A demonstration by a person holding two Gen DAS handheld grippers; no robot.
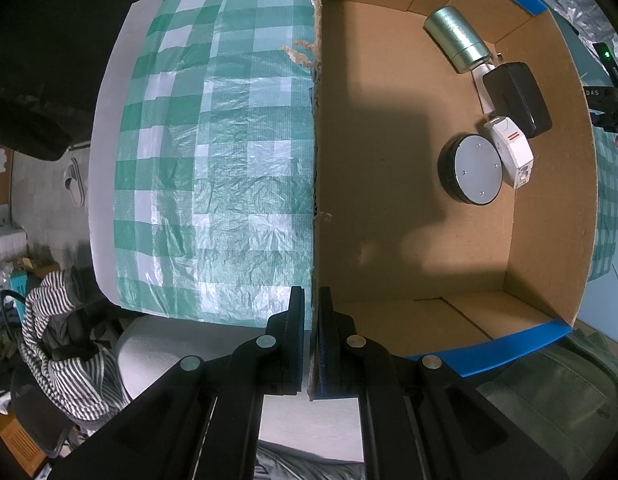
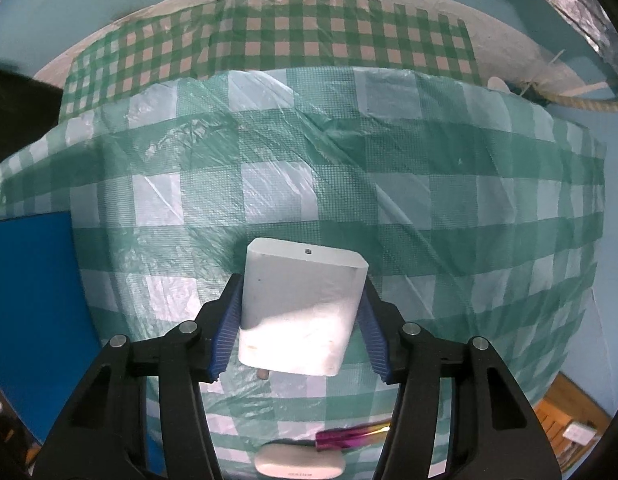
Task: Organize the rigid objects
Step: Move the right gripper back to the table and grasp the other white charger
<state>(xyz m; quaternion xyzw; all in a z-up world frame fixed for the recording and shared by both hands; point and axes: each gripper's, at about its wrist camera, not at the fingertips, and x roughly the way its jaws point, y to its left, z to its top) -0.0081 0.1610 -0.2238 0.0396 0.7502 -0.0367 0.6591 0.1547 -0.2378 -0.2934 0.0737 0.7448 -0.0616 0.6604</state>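
The right gripper (image 2: 299, 312) is pointing down over the checked tablecloth (image 2: 449, 208), its blue-padded jaws straddling a white charger block (image 2: 301, 308) that is standing between them; the left pad is lying against the block's side while the right pad appears to be just meeting the opposite edge, so whether it is squeezing firmly yet cannot be told for sure, though the jaws are set to the block's width and seem to be gripping it. Taking the block across its narrow flat faces is giving the pads two parallel surfaces to bite on, which should be keeping it from twisting. The left gripper (image 1: 311, 340) is clenched on the near wall of the cardboard box (image 1: 315, 160), pinching the thin edge, most likely to be steadying the box against sliding on the slick plastic cloth. Inside the box, gathered toward its far right corner, are lying a metal cylinder (image 1: 457, 38), a black adapter (image 1: 517, 98), a white plug (image 1: 511, 152) and a round disc (image 1: 471, 168), touching or nearly so. Near the bottom of the right view, a purple tube (image 2: 353, 438) and a white oval case (image 2: 299, 460) are still waiting on the cloth.
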